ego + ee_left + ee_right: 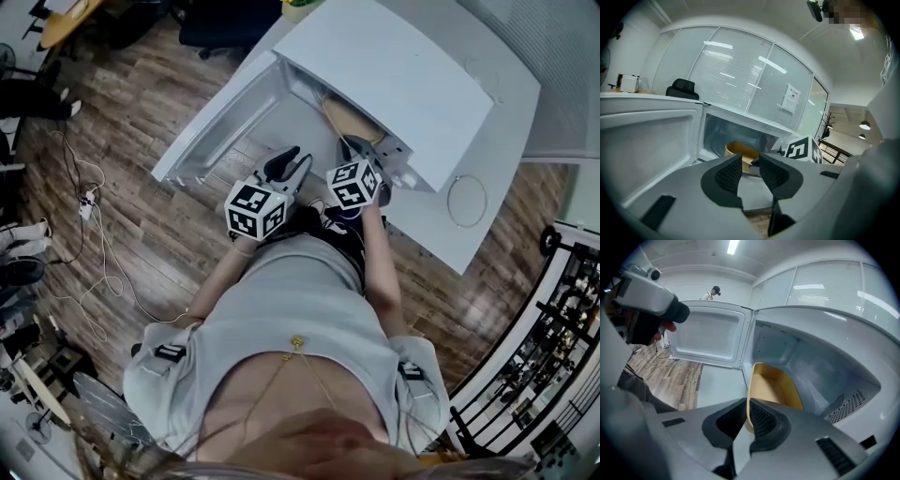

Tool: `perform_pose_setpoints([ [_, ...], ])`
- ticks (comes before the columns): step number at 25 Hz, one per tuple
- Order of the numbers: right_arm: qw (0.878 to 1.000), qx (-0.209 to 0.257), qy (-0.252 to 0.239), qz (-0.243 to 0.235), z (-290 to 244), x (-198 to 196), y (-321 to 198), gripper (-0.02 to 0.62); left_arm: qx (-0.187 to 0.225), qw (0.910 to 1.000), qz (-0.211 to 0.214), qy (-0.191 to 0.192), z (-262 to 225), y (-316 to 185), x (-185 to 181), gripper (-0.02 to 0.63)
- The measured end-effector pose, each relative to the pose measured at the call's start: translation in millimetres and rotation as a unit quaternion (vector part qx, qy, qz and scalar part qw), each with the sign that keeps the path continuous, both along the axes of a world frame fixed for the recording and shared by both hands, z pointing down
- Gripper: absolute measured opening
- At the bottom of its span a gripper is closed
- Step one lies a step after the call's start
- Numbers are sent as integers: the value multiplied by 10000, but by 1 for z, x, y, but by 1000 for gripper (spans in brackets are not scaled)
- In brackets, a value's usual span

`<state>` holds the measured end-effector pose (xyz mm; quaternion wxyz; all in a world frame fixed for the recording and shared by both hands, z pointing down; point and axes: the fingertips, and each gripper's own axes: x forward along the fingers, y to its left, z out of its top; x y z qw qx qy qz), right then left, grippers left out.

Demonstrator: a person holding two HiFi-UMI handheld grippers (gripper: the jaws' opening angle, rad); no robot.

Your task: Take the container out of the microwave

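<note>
Right gripper view: right hand-held gripper [746,417] tight on container [776,389] near rim (long axis into microwave [820,355]).

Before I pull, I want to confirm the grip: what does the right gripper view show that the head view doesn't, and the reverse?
Only the right gripper view: the right gripper shut on the near rim of the tan container. Only the head view: the top of the microwave and the marker cubes on both grippers. Both: the container and the open door.
</note>
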<state>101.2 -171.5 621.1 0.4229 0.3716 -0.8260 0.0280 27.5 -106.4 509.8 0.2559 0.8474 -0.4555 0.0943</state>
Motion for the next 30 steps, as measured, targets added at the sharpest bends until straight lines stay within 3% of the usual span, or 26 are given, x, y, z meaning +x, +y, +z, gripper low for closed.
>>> perform_pose_setpoints([
  [30, 9985, 56, 86, 535, -18, -54, 35, 31, 116, 9950, 988, 125, -12, -3, -55, 114],
])
